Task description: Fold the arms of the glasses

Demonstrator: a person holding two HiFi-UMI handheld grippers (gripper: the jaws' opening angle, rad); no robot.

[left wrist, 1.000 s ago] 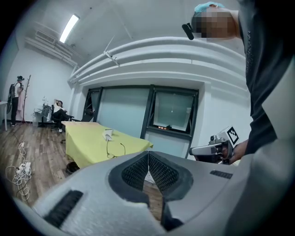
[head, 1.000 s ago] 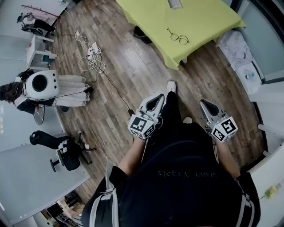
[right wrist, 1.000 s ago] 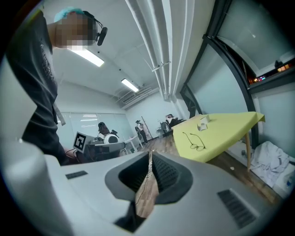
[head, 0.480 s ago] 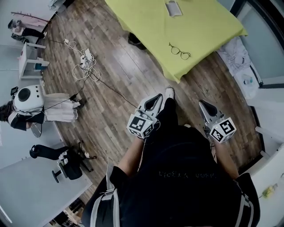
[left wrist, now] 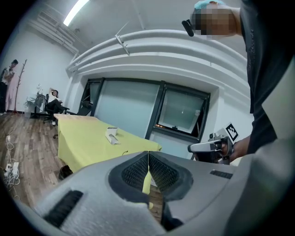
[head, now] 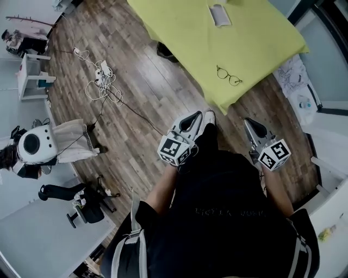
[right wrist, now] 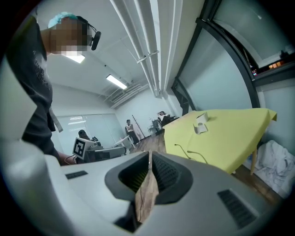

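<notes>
A pair of thin-framed glasses (head: 229, 76) lies with its arms spread on the yellow-green tablecloth (head: 190, 32), near the table's front edge; the arms also show in the right gripper view as glasses (right wrist: 189, 151). My left gripper (head: 193, 117) hangs at waist height, well short of the table, jaws shut with nothing between them. My right gripper (head: 249, 122) is level with it to the right, also shut and empty. Both stay far from the glasses.
A white open case (head: 219, 14) rests further back on the table. Cables and a power strip (head: 101, 76) trail over the wooden floor at the left. A person sits by a white device (head: 33, 145) far left. White cloth (head: 296, 81) lies right of the table.
The table and glasses have drawn nearer and lower in the head view as I walk toward them. Both grippers keep their place at my waist, still shut.
</notes>
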